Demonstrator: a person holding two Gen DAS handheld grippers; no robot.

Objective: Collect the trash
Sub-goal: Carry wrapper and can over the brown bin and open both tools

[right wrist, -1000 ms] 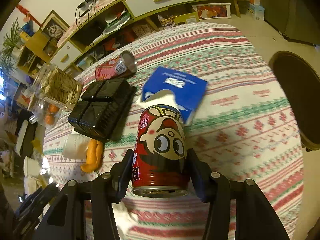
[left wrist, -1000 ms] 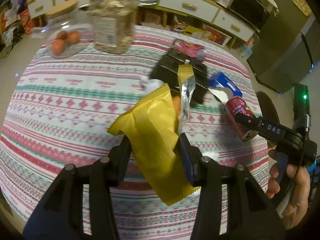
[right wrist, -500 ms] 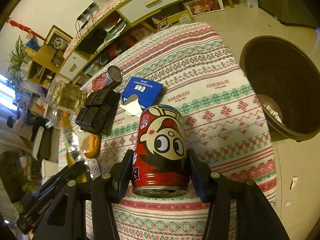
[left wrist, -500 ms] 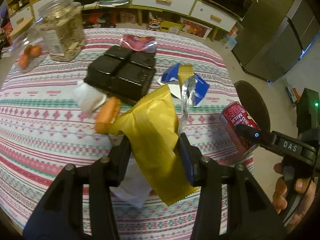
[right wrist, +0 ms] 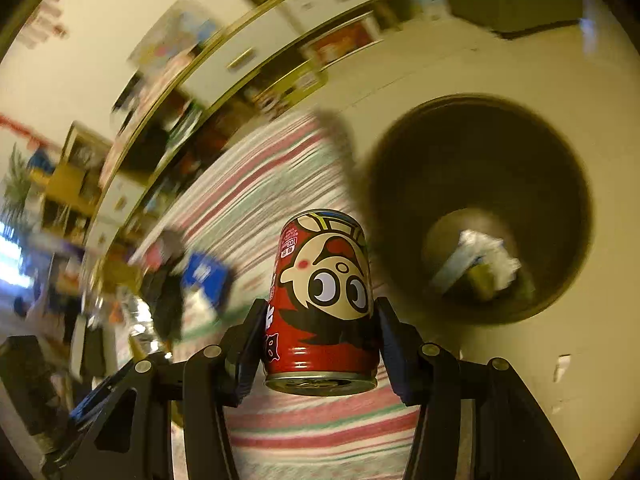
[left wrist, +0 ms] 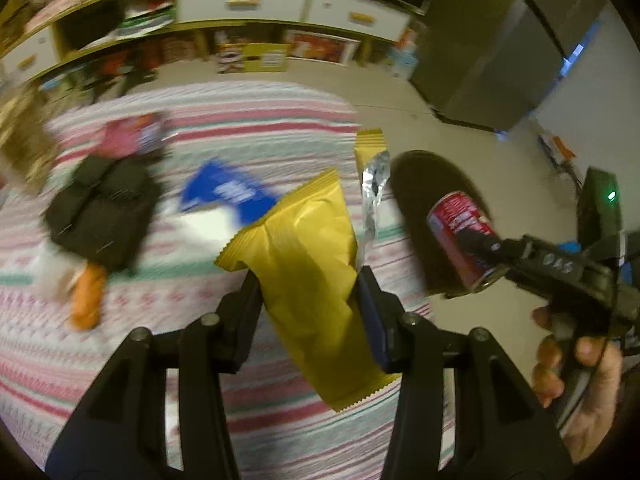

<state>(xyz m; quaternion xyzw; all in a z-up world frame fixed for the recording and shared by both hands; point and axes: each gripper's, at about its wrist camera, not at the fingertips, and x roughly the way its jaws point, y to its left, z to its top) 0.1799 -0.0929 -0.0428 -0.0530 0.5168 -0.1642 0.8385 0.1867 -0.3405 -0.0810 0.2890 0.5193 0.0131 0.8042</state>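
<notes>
My left gripper (left wrist: 310, 300) is shut on a yellow snack wrapper (left wrist: 308, 264) with a silver torn end and holds it above the patterned tablecloth (left wrist: 120, 320) near the table's right edge. My right gripper (right wrist: 320, 332) is shut on a red cartoon drink can (right wrist: 324, 300); the can also shows in the left wrist view (left wrist: 460, 236), in front of the bin. A round dark trash bin (right wrist: 480, 208) stands on the floor to the right of the table, with crumpled rubbish (right wrist: 480, 268) at its bottom. The bin also shows in the left wrist view (left wrist: 420, 200).
On the table lie a black plastic tray (left wrist: 100, 212), a blue carton (left wrist: 224, 196), a red can on its side (left wrist: 132, 136), an orange peel (left wrist: 86, 296) and white tissue. A cabinet with white drawers (left wrist: 240, 0) stands behind. A grey fridge (left wrist: 500, 60) stands far right.
Both grippers have swung right, off the table's middle toward the bin, with the wrapper and the can still held. The bin now fills much of the right wrist view.
</notes>
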